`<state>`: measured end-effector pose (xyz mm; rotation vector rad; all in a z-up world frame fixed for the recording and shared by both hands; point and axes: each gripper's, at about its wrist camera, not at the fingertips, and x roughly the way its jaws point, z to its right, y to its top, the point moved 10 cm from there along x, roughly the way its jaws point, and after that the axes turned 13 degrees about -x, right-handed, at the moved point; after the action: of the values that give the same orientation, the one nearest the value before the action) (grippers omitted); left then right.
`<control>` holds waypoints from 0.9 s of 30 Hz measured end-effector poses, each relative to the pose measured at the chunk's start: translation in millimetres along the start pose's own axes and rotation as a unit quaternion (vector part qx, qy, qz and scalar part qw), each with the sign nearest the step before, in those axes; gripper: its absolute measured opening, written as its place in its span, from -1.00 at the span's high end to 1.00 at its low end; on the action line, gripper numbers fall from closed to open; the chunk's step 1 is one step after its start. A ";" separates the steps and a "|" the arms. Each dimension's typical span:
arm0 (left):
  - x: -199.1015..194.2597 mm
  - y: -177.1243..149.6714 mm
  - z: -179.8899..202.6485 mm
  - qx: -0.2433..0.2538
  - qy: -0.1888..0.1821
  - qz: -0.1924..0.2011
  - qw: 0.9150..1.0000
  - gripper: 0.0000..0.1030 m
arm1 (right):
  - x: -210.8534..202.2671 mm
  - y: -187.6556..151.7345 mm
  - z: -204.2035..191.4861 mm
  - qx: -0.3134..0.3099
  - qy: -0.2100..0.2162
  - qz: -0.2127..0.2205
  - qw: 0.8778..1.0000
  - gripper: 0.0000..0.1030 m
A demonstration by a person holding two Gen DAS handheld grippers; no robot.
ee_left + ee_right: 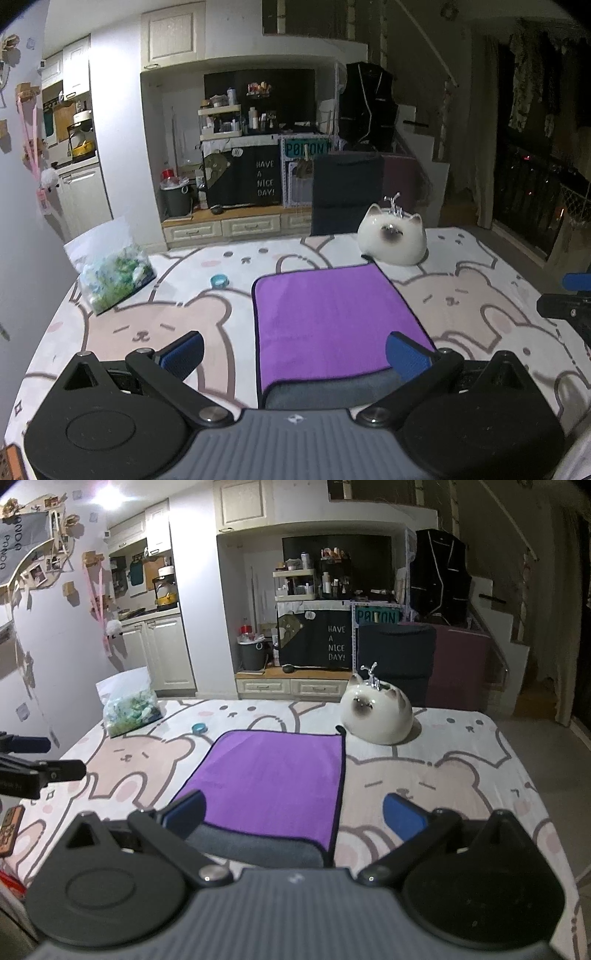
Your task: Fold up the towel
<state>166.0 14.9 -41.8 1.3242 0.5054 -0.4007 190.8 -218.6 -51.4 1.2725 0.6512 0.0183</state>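
A purple towel (332,321) with a dark hem lies flat on the bear-print tablecloth (147,325), with a grey layer showing at its near edge. It also shows in the right wrist view (273,779). My left gripper (295,354) is open and empty, hovering over the towel's near left part. My right gripper (295,814) is open and empty over the towel's near right corner. Each gripper shows at the other view's edge, the right one (569,299) and the left one (33,764).
A white ceramic cat (393,240) stands just beyond the towel's far right corner. A clear bag of green and blue bits (114,273) and a small teal ring (219,281) sit at the left. A dark chair (347,192) stands behind the table.
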 end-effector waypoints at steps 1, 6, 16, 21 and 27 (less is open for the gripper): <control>5.5 3.5 0.1 0.002 0.000 0.000 1.000 -1.00 | 4.3 2.4 3.6 0.002 -0.001 0.001 1.000 -0.99; 31.6 14.4 0.4 0.020 0.009 0.013 1.000 -1.00 | 29.8 7.4 16.2 0.001 0.001 -0.002 1.000 -0.99; 101.4 0.7 -14.2 -0.010 -0.033 -0.033 0.999 -1.00 | 89.3 -16.1 40.3 0.022 0.034 -0.032 0.999 -0.99; 139.8 -21.1 -31.8 -0.030 -0.046 -0.095 0.994 -1.00 | 116.9 -31.6 47.6 0.049 0.093 -0.042 0.994 -0.99; 167.9 -46.1 -54.3 -0.097 -0.101 -0.179 0.974 -1.00 | 148.6 -48.1 46.5 0.063 0.131 -0.085 0.986 -0.99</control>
<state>273.0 60.0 -182.5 0.9902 0.5970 -0.7584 318.2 -221.0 -153.1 1.3446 0.9991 0.0037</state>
